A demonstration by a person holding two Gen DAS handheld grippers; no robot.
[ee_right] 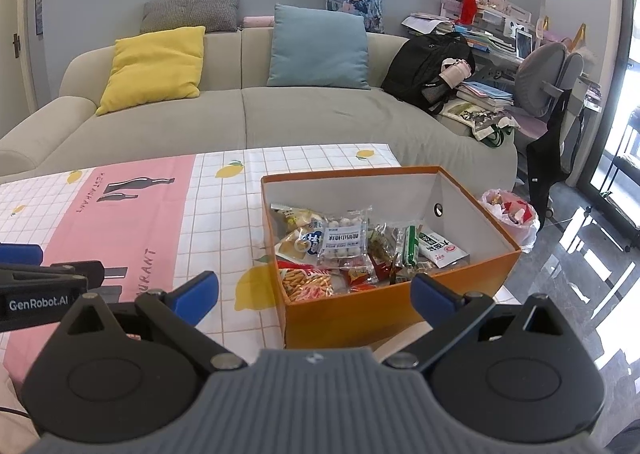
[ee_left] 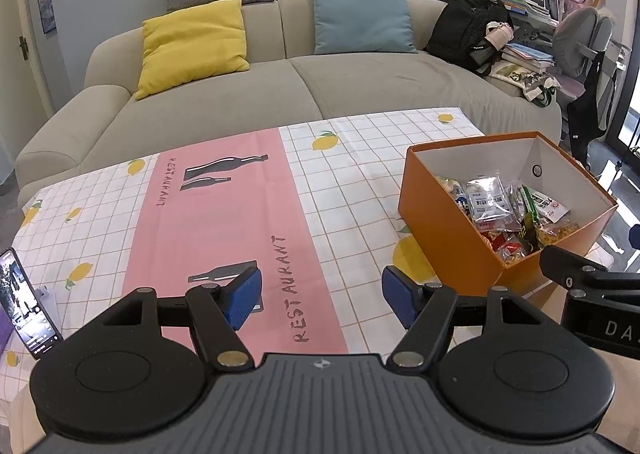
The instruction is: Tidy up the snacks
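In the left wrist view, the left gripper [ee_left: 322, 296] hangs over the tablecloth [ee_left: 224, 214] with its jaws spread and nothing between them; the orange box [ee_left: 448, 230] stands to its right, the snack packets [ee_left: 490, 200] lying inside it. A phone [ee_left: 28, 304] leans at the far left of the box. In the right wrist view, the right gripper [ee_right: 314, 294] hangs just before the near wall of the box [ee_right: 352, 314], jaws spread wide and holding nothing, and the packets [ee_right: 344, 242] fill the bottom of the box.
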